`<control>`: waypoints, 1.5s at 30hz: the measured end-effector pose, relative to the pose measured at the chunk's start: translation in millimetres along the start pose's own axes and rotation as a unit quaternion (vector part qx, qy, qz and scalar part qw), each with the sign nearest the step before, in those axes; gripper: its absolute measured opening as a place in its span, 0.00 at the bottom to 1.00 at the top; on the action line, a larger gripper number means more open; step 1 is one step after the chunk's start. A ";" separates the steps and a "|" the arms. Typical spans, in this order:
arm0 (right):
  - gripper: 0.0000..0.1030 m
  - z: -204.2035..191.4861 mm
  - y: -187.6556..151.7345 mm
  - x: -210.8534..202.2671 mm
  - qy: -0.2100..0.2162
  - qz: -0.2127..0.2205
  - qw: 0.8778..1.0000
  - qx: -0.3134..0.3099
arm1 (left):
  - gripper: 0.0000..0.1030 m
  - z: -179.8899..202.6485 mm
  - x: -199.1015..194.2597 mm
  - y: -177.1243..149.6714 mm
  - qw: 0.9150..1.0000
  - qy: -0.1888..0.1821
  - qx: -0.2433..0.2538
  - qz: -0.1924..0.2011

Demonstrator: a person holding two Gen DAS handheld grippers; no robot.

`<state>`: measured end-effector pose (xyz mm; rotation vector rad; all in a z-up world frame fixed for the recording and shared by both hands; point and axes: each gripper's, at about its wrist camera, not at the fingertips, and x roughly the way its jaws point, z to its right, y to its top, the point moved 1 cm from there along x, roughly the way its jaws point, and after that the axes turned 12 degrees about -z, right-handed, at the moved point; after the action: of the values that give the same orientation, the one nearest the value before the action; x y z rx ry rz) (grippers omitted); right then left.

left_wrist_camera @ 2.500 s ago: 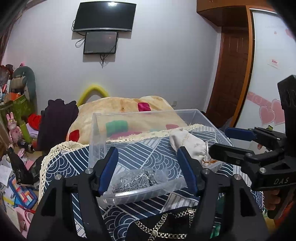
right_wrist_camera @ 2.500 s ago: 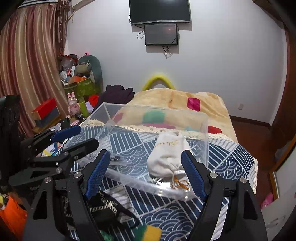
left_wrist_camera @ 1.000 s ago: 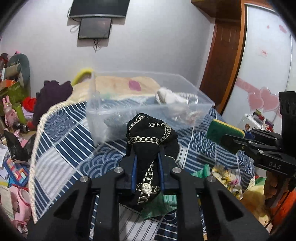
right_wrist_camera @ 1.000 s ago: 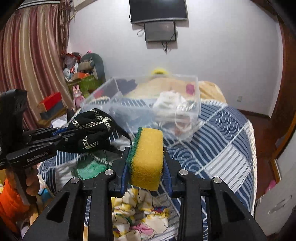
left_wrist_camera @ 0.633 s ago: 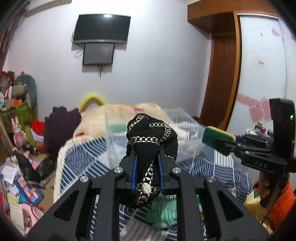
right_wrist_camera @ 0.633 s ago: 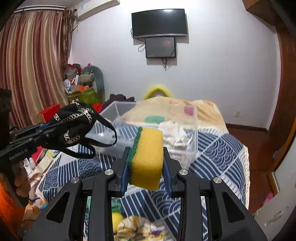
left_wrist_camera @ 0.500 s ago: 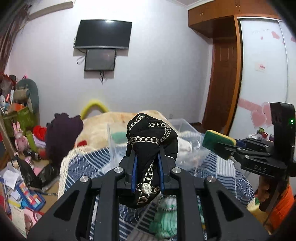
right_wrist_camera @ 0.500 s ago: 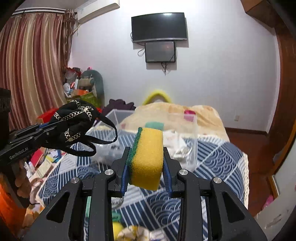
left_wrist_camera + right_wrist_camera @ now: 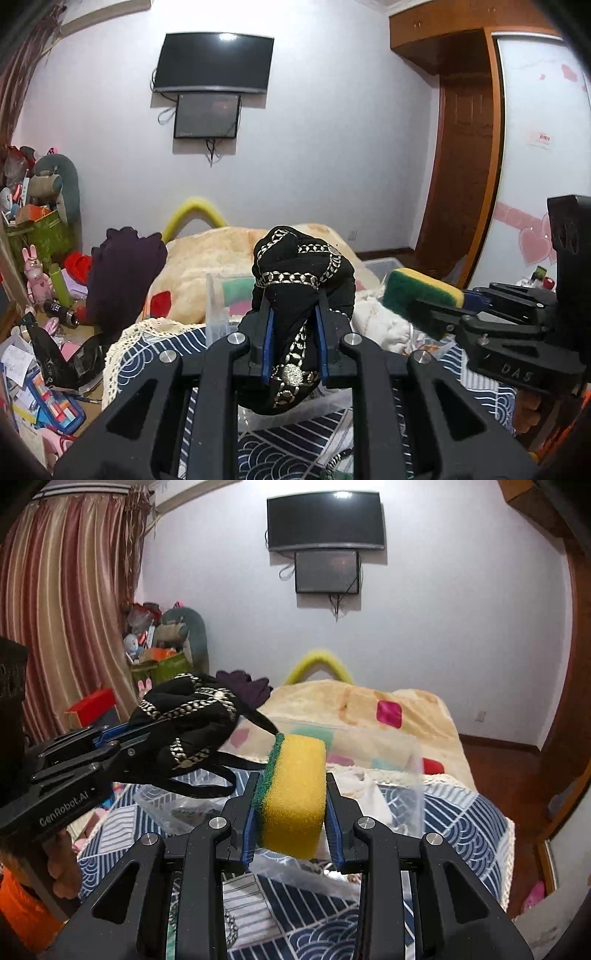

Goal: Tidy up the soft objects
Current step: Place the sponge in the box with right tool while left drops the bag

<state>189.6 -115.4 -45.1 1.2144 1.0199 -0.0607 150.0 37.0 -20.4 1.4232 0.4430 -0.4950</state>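
My left gripper [image 9: 293,343] is shut on a black fabric bag with gold chain trim [image 9: 301,291], held in the air over the clear plastic bin [image 9: 218,310]. It also shows in the right wrist view [image 9: 184,723]. My right gripper [image 9: 291,825] is shut on a yellow sponge with a green scrub side [image 9: 293,794], held just above the bin's near rim [image 9: 413,768]. The sponge also shows in the left wrist view [image 9: 421,291]. A white cloth pouch [image 9: 380,325] lies inside the bin.
The bin stands on a blue-and-white patterned cloth [image 9: 461,819] with a lace edge [image 9: 122,343]. Behind it are a cream blanket [image 9: 369,701] and dark purple clothing [image 9: 122,273]. Clutter and toys fill the floor at the left [image 9: 33,362].
Both grippers closed on the bag and the sponge, lifted them off the cloth, and have moved forward and up toward the bin. In the last half second both came closer to the bin.
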 end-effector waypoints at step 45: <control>0.82 8.7 -68.8 -54.8 -0.069 -0.011 0.998 -0.003 | 0.99 15.2 -32.0 -63.3 0.997 0.024 0.046 -0.059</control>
<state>126.2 -175.3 -59.3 1.1774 0.9119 -0.1580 87.5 18.7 -52.4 1.5056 0.5510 -0.5846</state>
